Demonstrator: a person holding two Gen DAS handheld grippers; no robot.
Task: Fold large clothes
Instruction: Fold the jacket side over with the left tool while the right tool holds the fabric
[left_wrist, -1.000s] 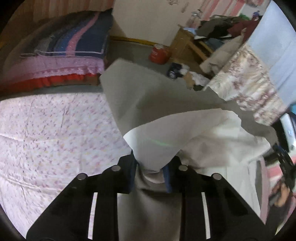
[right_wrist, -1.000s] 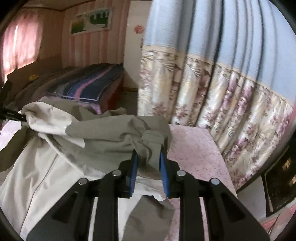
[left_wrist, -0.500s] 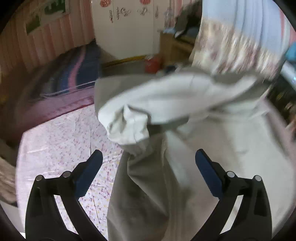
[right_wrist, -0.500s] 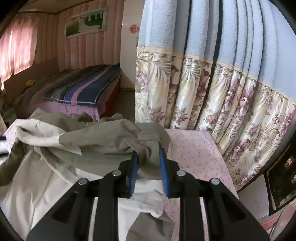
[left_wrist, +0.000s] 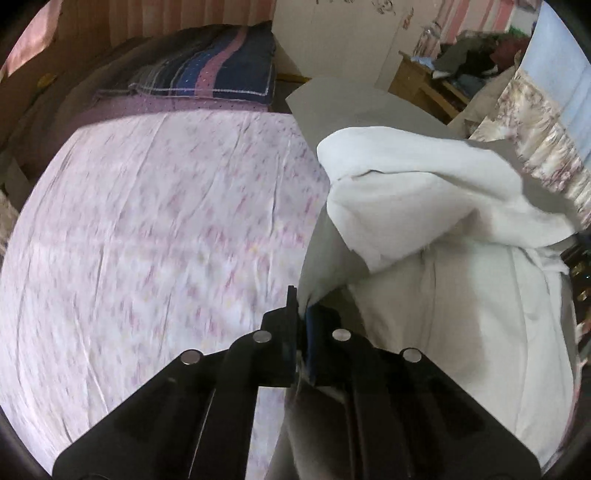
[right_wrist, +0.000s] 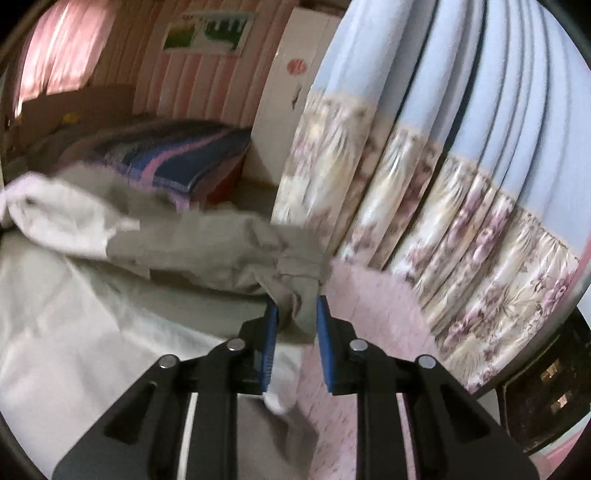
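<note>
Pink floral bedsheet (left_wrist: 147, 229) covers the bed and fills the left half of the left wrist view, blurred. Grey-and-white garment (left_wrist: 424, 206) lies bunched on the right side of the bed, its white lining showing on the flat part and a grey panel raised behind. In the right wrist view the same garment (right_wrist: 192, 251) stretches from the left edge toward the centre, white below, grey on top.

Blue curtain (right_wrist: 461, 129) with a floral lower band hangs at right, just beside the bed edge. Striped blanket (left_wrist: 214, 77) lies folded on a second bed behind. Wooden table (left_wrist: 424, 85) piled with clothes sits far right, by the white wall.

Left gripper (left_wrist: 301, 314) has just snapped closed after opening wide; it is clenched on a thin edge of the garment, cloth pinched between the pads. Right gripper (right_wrist: 293, 314) is clamped on a thick grey fold of the garment, blue pads (right_wrist: 271, 332) pressing both sides, cloth held above the sheet.
</note>
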